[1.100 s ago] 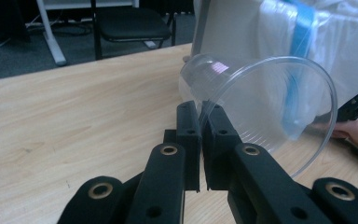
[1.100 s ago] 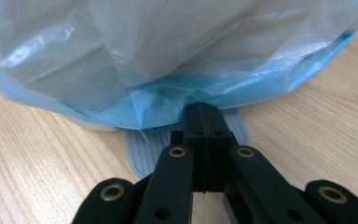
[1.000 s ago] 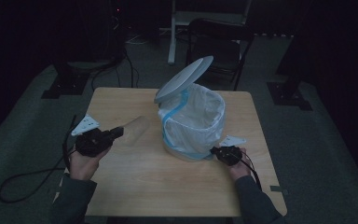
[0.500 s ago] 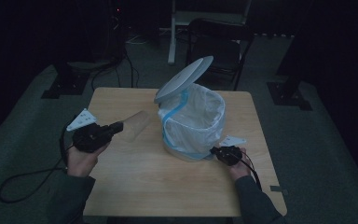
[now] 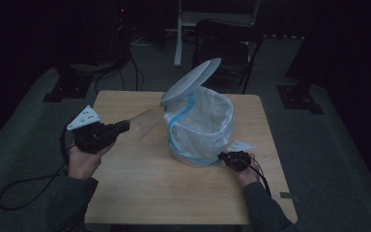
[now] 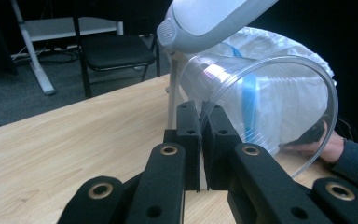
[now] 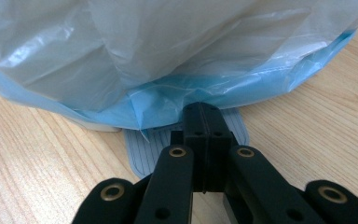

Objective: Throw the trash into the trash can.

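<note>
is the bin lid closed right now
No, the lid is tipped up at the back of the bin, leaving the bag-lined mouth open while the right gripper presses the pedal.

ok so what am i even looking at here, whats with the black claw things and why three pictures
A person sits at a wooden table with a hand-held gripper in each hand: black two-jaw tongs with a camera on top. The high view looks down from above the table; the other two pictures come from those gripper cameras, looking along the jaws.

On the table stands a small pedal bin lined with a white and blue bag, its lid tipped open. The left hand-held gripper is shut on the rim of a clear plastic cup, held beside the bin. The right hand-held gripper, jaws shut, rests on the bin's foot pedal, apparently pressing it.
</note>
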Available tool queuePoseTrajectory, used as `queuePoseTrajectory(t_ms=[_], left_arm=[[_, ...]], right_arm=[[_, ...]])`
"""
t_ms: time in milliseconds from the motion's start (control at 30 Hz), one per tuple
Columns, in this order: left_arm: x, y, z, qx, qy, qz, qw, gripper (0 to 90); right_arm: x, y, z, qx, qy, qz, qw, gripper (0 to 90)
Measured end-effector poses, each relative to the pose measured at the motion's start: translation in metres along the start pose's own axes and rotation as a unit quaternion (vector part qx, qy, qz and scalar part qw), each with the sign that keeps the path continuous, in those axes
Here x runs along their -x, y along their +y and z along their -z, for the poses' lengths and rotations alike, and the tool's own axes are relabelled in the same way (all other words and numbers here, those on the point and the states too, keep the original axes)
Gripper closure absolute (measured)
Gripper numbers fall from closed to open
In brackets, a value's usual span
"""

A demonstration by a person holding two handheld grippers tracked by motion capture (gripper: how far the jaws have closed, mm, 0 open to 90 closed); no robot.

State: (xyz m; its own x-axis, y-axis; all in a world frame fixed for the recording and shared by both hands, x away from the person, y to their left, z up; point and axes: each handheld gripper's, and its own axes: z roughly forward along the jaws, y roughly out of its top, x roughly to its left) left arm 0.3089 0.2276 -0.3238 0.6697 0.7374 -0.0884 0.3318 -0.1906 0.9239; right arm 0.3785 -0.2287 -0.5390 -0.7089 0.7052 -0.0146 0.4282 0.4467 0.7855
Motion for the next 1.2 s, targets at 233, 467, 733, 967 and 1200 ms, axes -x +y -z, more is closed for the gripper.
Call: queuePoseTrajectory(t_ms=[233, 467, 733, 967, 1200], left_arm=[[0.006, 0.007, -0.003, 0.002, -0.011, -0.006, 0.9999, 87.0], [0.012, 0.011, -0.005, 0.003, -0.023, -0.009, 0.9997, 87.0], [0.016, 0.014, -0.009, 0.004, -0.033, -0.011, 0.9994, 87.0], [0.021, 0.019, -0.014, 0.004, -0.042, -0.016, 0.9990, 87.0], [0.024, 0.023, -0.019, 0.006, -0.049, -0.017, 0.9986, 87.0]], right_arm=[[0.000, 0.000, 0.000, 0.000, 0.000, 0.000, 1.0000, 90.0], [0.000, 0.000, 0.000, 0.000, 0.000, 0.000, 1.0000, 90.0], [0.000, 0.000, 0.000, 0.000, 0.000, 0.000, 1.0000, 90.0], [0.000, 0.000, 0.000, 0.000, 0.000, -0.001, 1.0000, 90.0], [0.000, 0.000, 0.000, 0.000, 0.000, 0.000, 1.0000, 90.0]])
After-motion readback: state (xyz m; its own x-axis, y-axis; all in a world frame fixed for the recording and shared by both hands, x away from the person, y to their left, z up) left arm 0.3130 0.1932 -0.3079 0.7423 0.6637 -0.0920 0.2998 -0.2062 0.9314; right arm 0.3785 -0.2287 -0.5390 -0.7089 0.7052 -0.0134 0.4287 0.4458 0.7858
